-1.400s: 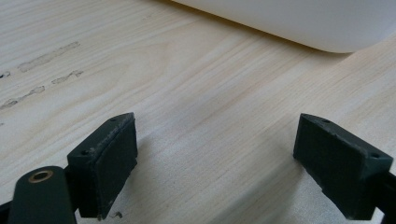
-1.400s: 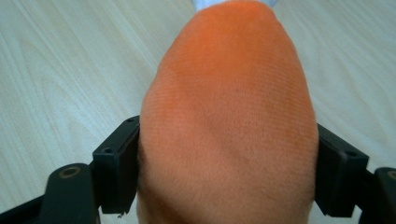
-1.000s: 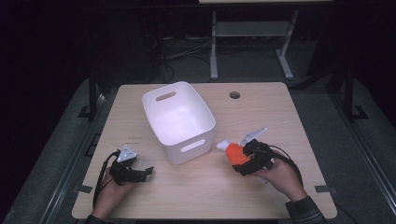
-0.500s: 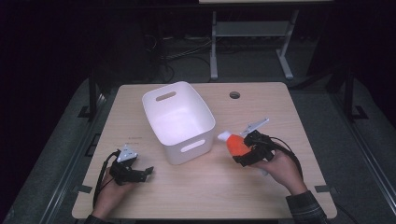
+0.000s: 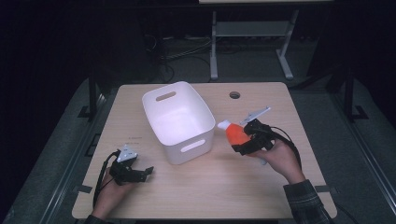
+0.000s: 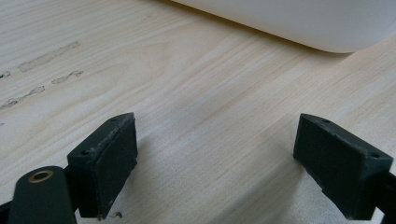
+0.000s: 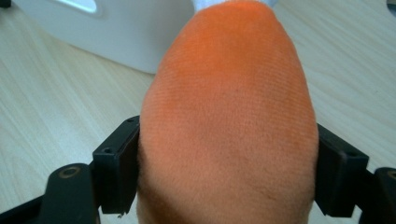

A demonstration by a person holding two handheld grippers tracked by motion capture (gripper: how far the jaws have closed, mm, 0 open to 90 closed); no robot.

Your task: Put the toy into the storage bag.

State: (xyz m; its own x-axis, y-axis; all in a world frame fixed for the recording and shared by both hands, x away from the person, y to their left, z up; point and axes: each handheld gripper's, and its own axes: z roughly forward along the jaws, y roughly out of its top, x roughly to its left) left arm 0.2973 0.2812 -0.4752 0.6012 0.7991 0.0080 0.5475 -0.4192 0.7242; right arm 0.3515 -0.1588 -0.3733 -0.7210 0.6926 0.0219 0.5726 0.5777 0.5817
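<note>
An orange plush object with a white tip (image 5: 235,133) (image 7: 229,121) is held above the table, just right of the white bin (image 5: 179,121). My right gripper (image 5: 241,140) (image 7: 229,172) is shut on it, one jaw pressing each side. The bin is a white plastic tub with handle slots, and its inside looks bare. My left gripper (image 5: 147,171) (image 6: 215,163) rests low on the table near the front left corner, in front of the bin. Its jaws stand wide open with only bare wood between them.
The wooden table (image 5: 219,186) has a round cable hole (image 5: 234,95) at the back right. The bin's rounded lower edge (image 6: 299,23) shows at the top of the left gripper view. A metal stand (image 5: 247,32) is on the floor beyond the table.
My right gripper has lifted the orange object and carried it a little up and away, toward the bin's right side. The left gripper has stayed put.
</note>
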